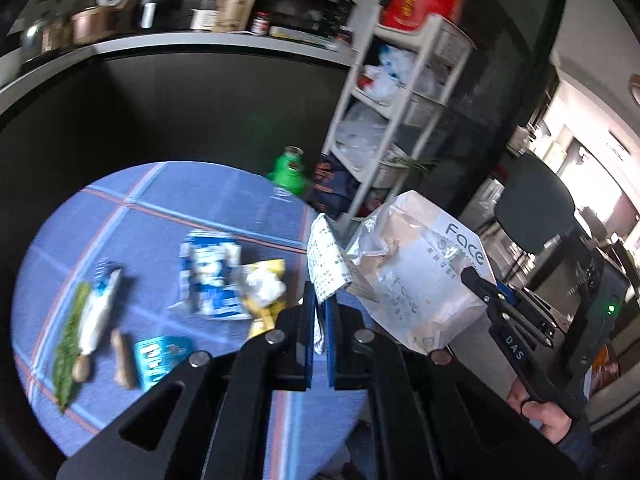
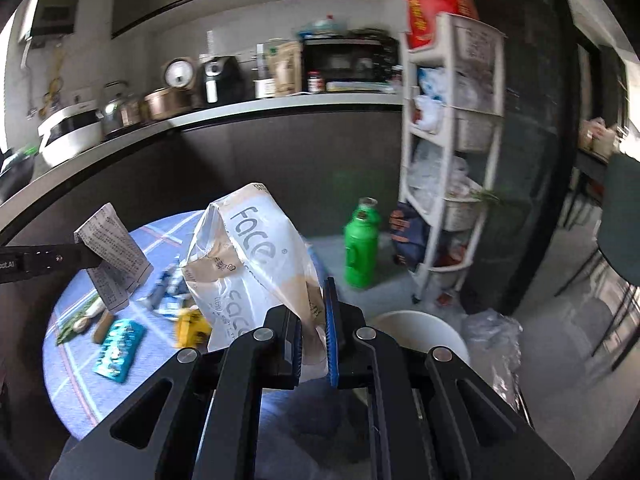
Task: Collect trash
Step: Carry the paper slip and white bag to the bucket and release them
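Note:
My left gripper [image 1: 319,300] is shut on a folded printed paper leaflet [image 1: 326,262] and holds it above the right edge of the round blue table [image 1: 160,216]. My right gripper [image 2: 314,300] is shut on a crumpled white and tan "Face" plastic bag [image 2: 256,264], held up beside the table; the bag also shows in the left wrist view [image 1: 416,272]. Several pieces of trash lie on the table: a blue and white wrapper [image 1: 210,276], a yellow wrapper [image 1: 264,292], a teal packet [image 1: 160,354], a white and green wrapper [image 1: 92,312]. A white bin [image 2: 420,334] stands on the floor below my right gripper.
A green bottle [image 2: 362,248] stands on the floor by a white shelf rack [image 2: 452,160] full of bags. A dark counter [image 2: 240,152] with kitchen appliances runs behind the table. A clear plastic bag [image 2: 496,340] lies beside the bin. A dark chair [image 1: 536,208] stands to the right.

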The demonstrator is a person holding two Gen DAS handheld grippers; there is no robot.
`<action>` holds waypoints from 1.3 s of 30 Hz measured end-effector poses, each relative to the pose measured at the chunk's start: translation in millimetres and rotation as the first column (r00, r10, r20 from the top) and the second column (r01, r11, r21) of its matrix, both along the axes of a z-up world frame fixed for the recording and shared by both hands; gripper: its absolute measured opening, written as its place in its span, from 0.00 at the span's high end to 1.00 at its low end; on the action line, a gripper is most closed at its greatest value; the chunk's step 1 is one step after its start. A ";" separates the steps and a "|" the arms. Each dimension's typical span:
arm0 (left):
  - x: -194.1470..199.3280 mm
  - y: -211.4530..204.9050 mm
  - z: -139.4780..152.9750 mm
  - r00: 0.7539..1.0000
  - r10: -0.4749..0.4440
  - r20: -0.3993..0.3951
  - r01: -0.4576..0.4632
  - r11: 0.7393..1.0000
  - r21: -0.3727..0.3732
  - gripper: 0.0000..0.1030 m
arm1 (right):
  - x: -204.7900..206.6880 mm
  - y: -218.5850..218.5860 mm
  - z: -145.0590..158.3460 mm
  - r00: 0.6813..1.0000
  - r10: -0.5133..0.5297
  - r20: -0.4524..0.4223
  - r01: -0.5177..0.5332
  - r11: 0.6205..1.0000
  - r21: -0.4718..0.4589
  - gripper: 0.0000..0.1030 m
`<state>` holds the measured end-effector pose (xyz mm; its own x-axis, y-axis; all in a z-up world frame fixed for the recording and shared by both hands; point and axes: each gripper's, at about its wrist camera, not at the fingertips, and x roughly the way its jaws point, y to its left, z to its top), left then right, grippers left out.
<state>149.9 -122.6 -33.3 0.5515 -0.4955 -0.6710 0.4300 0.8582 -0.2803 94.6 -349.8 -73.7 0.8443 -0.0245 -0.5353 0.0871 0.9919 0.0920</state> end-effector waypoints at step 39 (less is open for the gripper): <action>99.9 -252.9 -158.9 0.936 -0.256 -0.240 0.301 0.938 0.173 0.76 | 52.9 -164.3 -166.5 0.933 -0.224 -0.283 0.238 0.971 0.015 0.71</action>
<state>249.8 -375.5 -192.2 0.2463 -0.4491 -0.8589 0.6105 0.7601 -0.2224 147.5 -514.1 -240.1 0.6364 -0.1694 -0.7526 0.3420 0.9364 0.0785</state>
